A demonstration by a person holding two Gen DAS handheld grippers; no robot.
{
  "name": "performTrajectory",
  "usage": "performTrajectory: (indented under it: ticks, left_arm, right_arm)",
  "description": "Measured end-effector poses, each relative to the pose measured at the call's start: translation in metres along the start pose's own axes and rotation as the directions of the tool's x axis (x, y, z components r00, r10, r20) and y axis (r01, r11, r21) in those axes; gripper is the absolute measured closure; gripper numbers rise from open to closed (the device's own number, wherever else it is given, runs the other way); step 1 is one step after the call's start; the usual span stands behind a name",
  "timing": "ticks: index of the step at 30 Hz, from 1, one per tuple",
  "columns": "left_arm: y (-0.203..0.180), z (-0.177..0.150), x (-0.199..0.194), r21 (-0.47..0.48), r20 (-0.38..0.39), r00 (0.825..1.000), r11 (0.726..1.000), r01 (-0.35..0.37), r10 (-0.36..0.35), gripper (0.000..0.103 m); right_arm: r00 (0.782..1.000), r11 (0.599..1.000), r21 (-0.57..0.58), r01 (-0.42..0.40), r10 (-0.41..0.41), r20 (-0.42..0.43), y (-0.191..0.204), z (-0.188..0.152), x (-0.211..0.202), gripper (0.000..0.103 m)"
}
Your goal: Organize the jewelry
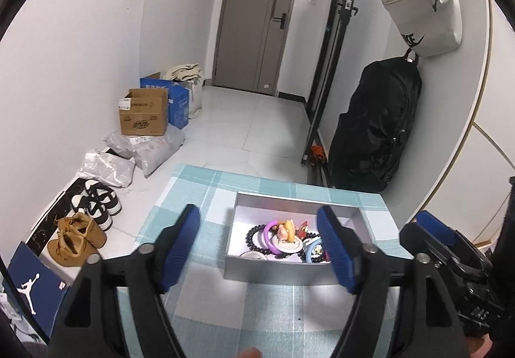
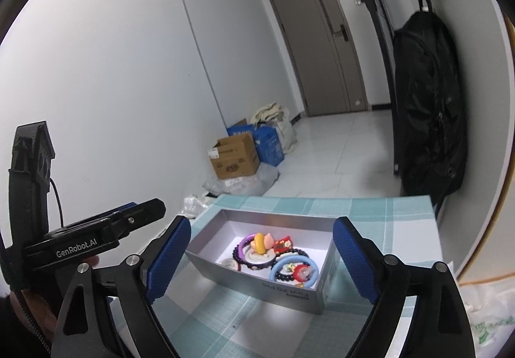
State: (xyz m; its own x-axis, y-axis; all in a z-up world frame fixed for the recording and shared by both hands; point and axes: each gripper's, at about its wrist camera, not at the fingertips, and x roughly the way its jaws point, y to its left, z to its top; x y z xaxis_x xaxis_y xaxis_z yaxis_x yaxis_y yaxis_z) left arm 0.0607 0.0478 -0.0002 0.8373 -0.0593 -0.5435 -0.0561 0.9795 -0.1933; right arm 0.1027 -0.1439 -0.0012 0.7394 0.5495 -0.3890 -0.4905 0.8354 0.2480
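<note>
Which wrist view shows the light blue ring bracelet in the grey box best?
The right wrist view: the light blue ring bracelet lies whole in the open grey cardboard box. In the left wrist view only an arc of it shows beside the left gripper's blue finger pad.

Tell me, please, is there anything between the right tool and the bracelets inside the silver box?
Nothing visible blocks it. The right tool is open and empty, above the checked cloth. The silver box has no lid, so the blue bracelet and purple bracelet lie exposed. Only the box's near wall stands in front; approach from above.
</note>
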Motion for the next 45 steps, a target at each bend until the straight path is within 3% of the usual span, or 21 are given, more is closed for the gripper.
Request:
performTrajectory:
  ticks: [9, 13, 45]
  left_arm:
    - [-0.011, -0.013, -0.004, 0.043, -0.016, 1.000, 0.999, 0.012, -0.012, 0.027]
    - [-0.011, -0.015, -0.008, 0.033, -0.020, 1.000, 0.999, 0.020, -0.019, 0.017]
    - [-0.017, -0.015, -0.011, 0.066, 0.007, 0.999, 0.997, 0.031, -0.032, 0.016]
  right_arm:
    - [1.000, 0.999, -0.042, 0.029, -0.029, 0.002, 0.010, -0.008, -0.012, 0.010]
    - [0.999, 0.999, -0.035, 0.038, -0.038, -0.001, 0.010, -0.011, -0.017, 0.009]
    - [0.999, 0.998, -0.038, 0.051, -0.051, -0.005, 0.010, -0.009, -0.020, 0.008]
